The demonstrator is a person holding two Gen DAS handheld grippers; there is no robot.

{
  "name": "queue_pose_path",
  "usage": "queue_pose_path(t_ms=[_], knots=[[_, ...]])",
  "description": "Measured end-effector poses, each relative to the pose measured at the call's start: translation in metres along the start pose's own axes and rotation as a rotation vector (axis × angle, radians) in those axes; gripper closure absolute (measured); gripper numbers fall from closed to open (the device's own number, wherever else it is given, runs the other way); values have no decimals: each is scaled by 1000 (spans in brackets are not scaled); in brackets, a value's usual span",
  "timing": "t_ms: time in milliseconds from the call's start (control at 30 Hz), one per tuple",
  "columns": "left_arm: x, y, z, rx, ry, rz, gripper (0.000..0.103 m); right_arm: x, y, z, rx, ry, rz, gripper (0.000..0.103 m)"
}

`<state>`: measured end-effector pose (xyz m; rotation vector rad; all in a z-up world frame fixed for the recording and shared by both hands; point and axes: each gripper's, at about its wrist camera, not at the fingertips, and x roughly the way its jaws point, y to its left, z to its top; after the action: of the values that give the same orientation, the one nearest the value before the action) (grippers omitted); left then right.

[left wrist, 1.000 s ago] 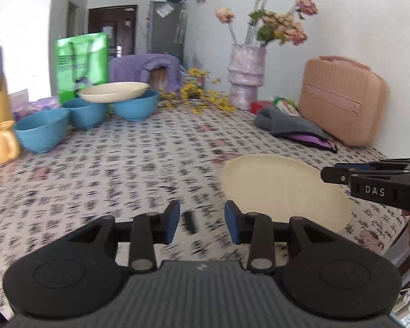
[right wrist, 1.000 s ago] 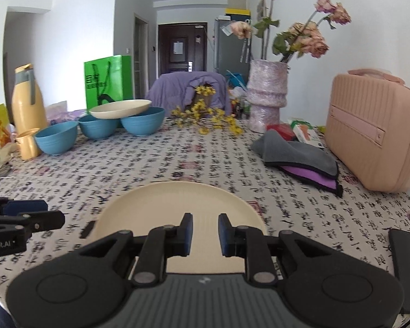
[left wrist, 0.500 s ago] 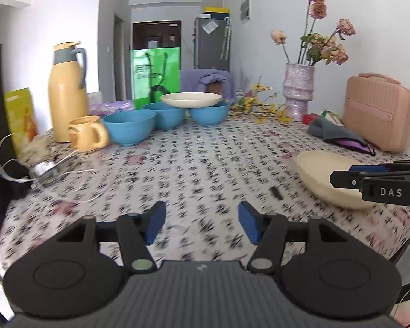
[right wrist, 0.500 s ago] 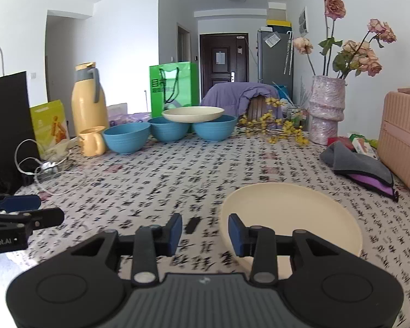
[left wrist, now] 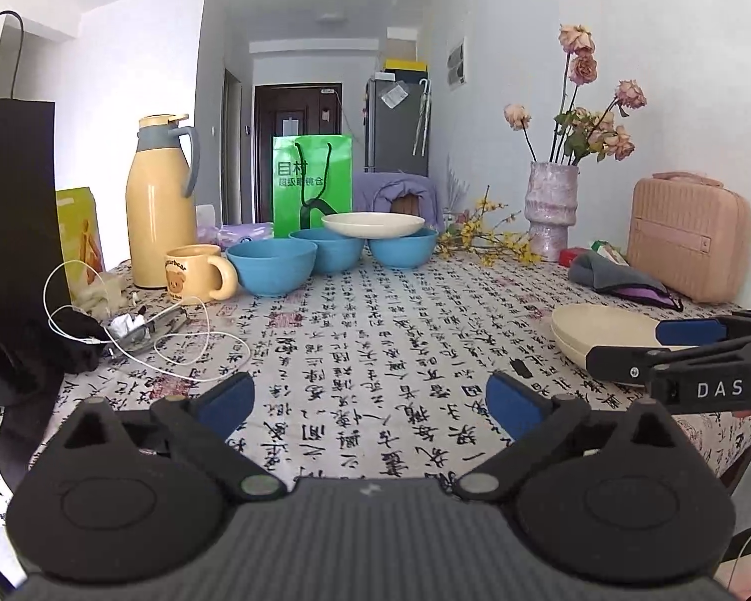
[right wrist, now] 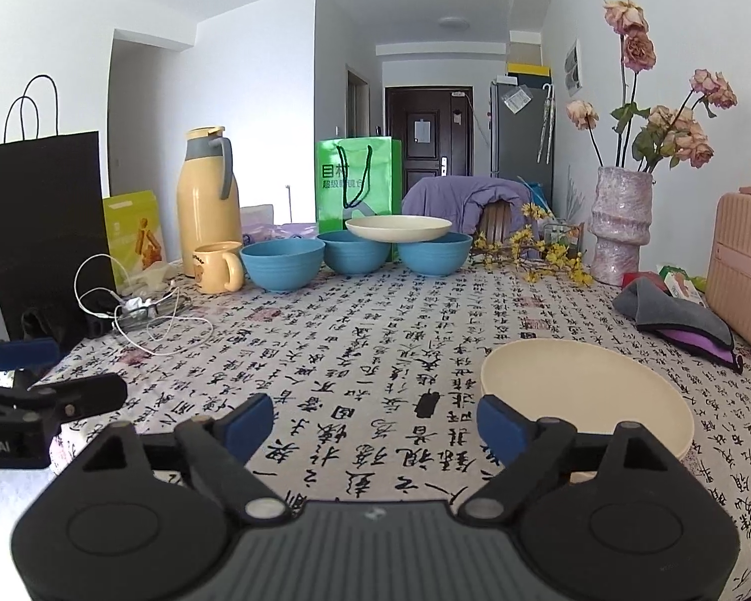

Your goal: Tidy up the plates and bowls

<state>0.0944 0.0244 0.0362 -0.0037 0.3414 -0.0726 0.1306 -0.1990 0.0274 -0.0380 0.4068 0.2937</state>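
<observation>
Both grippers hover side by side over the near edge of the table (left wrist: 375,320), tilted slightly downward. The left gripper (left wrist: 370,398) is opening its jaws, nothing between its blue pads. The right gripper (right wrist: 375,418) is opening too, also empty, nearer the table's right side.

A: In the right wrist view the pink case (right wrist: 746,270) runs off the right edge, and the right tongs (right wrist: 375,423) cover the near rim of the cream plate (right wrist: 583,390).

B: The far cream plate (left wrist: 373,224) hides part of two blue bowls' (left wrist: 400,250) rims; the green bag's (left wrist: 311,178) print is too small to read.
</observation>
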Motion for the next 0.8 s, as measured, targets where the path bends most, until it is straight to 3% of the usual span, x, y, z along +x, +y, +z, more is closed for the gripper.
queue_pose_path(t_ms=[133,433,567,800], knots=[[6,6,7,-2,-3,16,0,3,-1,6,7,-16,20,8],[50,28,57,-43,21,44,0,28,-19,47,51,-27,53,7],[78,36,89,-33,9,49,0,46,-35,87,90,-28,94,7],[143,51,165,-61,10,-15,0,89,-64,177,123,-50,176,7]])
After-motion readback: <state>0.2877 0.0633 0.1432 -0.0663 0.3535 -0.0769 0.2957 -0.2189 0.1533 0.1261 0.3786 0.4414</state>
